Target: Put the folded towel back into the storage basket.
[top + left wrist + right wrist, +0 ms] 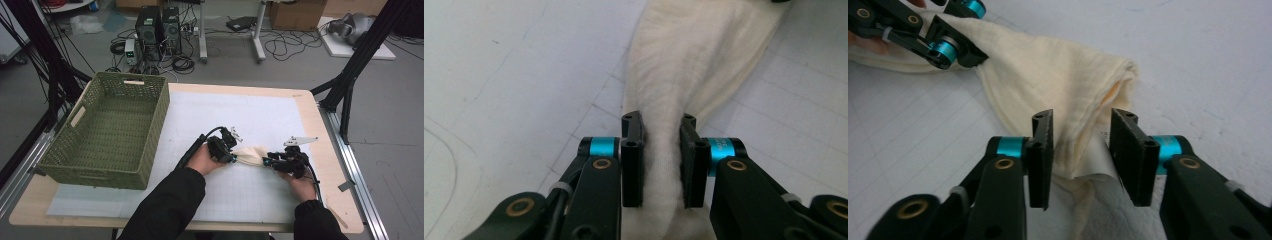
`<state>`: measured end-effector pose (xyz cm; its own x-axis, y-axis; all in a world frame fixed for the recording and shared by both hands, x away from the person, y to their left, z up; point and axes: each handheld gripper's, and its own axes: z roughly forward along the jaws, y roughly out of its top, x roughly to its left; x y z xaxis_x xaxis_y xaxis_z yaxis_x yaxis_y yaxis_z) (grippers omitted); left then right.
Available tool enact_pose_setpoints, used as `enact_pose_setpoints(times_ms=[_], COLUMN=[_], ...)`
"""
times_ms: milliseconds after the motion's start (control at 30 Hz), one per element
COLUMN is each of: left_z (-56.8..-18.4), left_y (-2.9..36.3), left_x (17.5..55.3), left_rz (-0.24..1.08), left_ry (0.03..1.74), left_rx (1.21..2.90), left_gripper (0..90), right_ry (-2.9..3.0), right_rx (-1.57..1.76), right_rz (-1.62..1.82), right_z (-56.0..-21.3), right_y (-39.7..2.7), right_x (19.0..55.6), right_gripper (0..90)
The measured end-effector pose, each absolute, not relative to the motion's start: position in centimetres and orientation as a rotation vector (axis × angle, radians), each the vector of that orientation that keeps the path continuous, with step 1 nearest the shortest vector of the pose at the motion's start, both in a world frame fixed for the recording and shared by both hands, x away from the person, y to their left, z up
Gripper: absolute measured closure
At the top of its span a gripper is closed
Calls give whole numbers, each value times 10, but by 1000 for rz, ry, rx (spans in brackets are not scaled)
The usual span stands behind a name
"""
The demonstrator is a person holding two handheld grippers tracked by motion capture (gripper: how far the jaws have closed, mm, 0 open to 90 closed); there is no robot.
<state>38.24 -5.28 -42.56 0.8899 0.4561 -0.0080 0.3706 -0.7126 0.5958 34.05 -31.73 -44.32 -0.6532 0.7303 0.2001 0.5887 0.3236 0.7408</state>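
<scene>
Green woven basket (107,132) at table's left edge, interior bare. Cream cloth (248,155) bunched on white gridded mat (260,115), well right of basket, stretched between both grippers. Left gripper (663,160) clamped on cloth's one end, jaws pressing fabric. Right gripper (1082,157) straddling other end, jaws parted around fold, grip uncertain. Wooden table (327,150) beneath mat.

A cream cloth (251,155) stretches between the left hand-held gripper (226,150) and right hand-held gripper (274,161).
</scene>
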Motion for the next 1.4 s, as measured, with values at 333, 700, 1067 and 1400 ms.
enact_pose_setpoints(times_ms=[333,700,1067,1400], left_z=[-426,-424,-425,-424], left_y=[-49,-46,-28,-15], left_x=[383,382,375,373], left_rz=[151,107,68,73], left_ry=[698,740,802,842], left_rx=[2389,2377,2310,2283], left_gripper=[783,792,793,794], right_ry=[2335,2320,2327,2346], right_rx=[1213,1125,1101,1075], right_rz=[1273,1235,1250,1243], right_z=[-434,-423,-422,-424], right_y=[-328,-327,-325,-322], right_x=[327,298,290,290], right_gripper=[369,288,236,228])
